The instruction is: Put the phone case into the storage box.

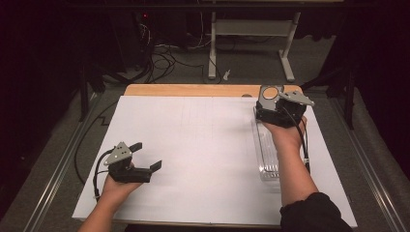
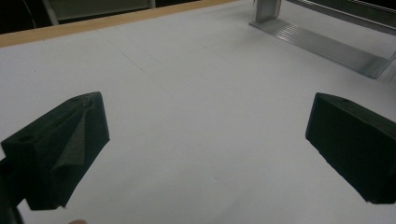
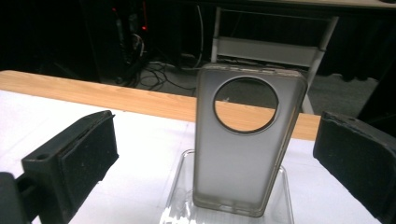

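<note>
A white sheet (image 1: 203, 154) covers the wooden table (image 1: 193, 90), beyond whose far edge a dim grey floor (image 1: 251, 63) holds tangled cables (image 1: 162, 58) and a white desk frame (image 1: 251, 34) against dark surroundings, with metal rails (image 1: 53, 169) alongside.

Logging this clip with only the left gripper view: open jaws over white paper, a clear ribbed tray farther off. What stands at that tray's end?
Observer: A translucent grey phone case, upright at the far end of the clear tray.
Operator: Where is the right gripper?
Observer: The right gripper is open and faces the case, one jaw to each side, not touching it.
Operator: Any marks on the case?
Observer: A large round cutout near its top; the wooden table edge shows through it.
</note>
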A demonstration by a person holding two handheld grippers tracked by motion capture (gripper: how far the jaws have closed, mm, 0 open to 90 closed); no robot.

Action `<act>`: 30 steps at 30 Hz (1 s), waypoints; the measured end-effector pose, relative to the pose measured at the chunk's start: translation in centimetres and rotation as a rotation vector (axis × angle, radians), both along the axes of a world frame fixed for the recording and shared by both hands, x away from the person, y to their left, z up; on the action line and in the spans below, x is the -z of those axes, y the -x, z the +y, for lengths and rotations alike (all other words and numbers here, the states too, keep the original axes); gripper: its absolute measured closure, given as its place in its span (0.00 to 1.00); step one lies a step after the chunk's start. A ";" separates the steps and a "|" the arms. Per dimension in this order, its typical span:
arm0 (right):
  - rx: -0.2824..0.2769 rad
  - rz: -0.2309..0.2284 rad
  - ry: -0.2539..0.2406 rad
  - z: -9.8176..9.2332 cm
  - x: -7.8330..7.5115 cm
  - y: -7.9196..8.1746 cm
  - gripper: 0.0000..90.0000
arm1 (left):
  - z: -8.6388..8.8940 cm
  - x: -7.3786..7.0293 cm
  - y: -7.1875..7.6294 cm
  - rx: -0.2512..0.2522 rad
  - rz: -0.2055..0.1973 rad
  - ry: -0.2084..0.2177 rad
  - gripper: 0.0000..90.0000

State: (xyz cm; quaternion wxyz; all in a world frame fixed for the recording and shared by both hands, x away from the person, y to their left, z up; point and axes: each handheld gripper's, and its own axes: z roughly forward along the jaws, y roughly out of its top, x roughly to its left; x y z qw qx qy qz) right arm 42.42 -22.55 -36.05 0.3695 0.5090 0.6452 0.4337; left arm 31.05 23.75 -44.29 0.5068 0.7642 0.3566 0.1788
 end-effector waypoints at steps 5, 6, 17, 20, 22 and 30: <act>-0.026 -0.006 -0.018 -0.3 -0.1 1.6 0.00 | 0.0 0.0 0.0 -0.003 0.000 -0.003 0.01; -0.030 -0.007 -0.020 -0.4 -0.2 1.9 0.00 | 0.0 0.0 0.0 -0.004 0.000 -0.003 0.01; -0.099 -0.028 -0.036 -0.9 -0.7 5.3 0.00 | 0.1 -0.2 0.1 -0.008 -0.005 0.004 0.01; -0.117 -0.037 -0.031 -1.2 -0.7 6.4 0.00 | 0.1 -0.3 0.2 -0.009 -0.007 0.004 0.01; -0.126 -0.040 -0.033 -1.4 -0.7 7.1 0.00 | 0.1 -0.3 0.2 -0.008 -0.007 0.006 0.01; -0.165 -0.042 -0.035 -2.7 0.1 10.0 0.00 | 0.1 -0.3 0.2 -0.007 -0.004 0.004 0.01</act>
